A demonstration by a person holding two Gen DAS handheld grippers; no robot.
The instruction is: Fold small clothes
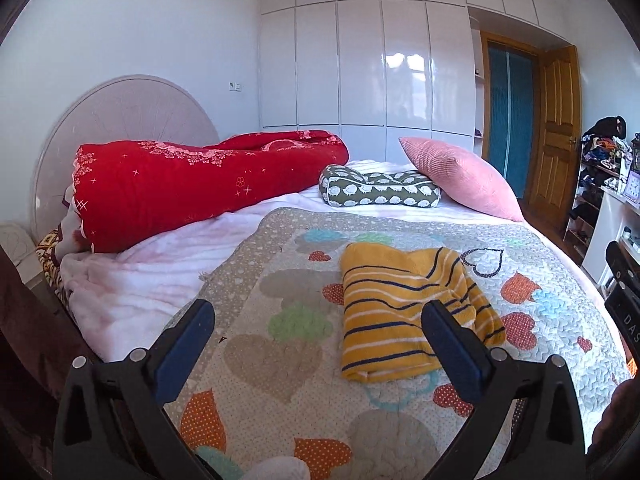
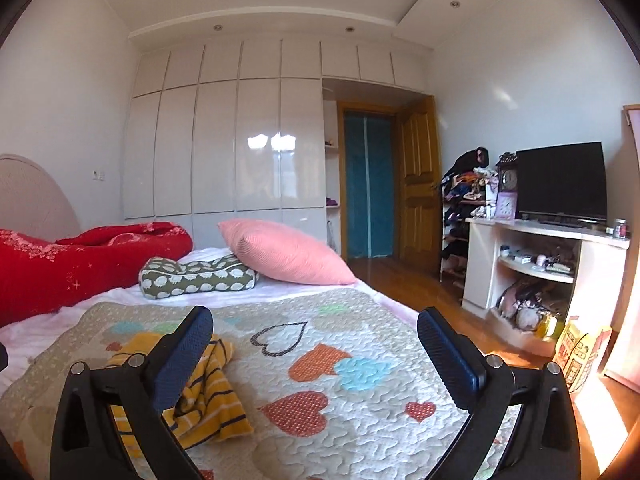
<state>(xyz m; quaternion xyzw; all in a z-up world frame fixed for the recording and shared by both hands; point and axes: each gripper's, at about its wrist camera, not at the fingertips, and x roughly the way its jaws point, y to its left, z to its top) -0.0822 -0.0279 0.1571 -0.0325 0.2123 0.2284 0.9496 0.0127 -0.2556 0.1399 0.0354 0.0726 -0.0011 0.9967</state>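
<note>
- Striped yellow garment (image 1: 404, 312) lies folded mid-quilt (image 1: 280, 360), toward the bed's right edge.
- Soft, light knit; I'd pinch a folded edge.
- Left hand-held gripper (image 1: 320, 324) and right hand-held gripper (image 2: 316, 332) both gape wide, empty.

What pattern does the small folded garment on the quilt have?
The garment is mustard yellow with thin white and dark navy stripes, clearest in the left wrist view.

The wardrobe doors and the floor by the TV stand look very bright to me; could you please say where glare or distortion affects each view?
Left wrist view: window glare on the glossy white wardrobe doors, whose edges bow from fisheye distortion. Right wrist view: the same reflection on the doors, and overexposed sunlight on the wooden floor at lower right; corners vignetted black.
</note>
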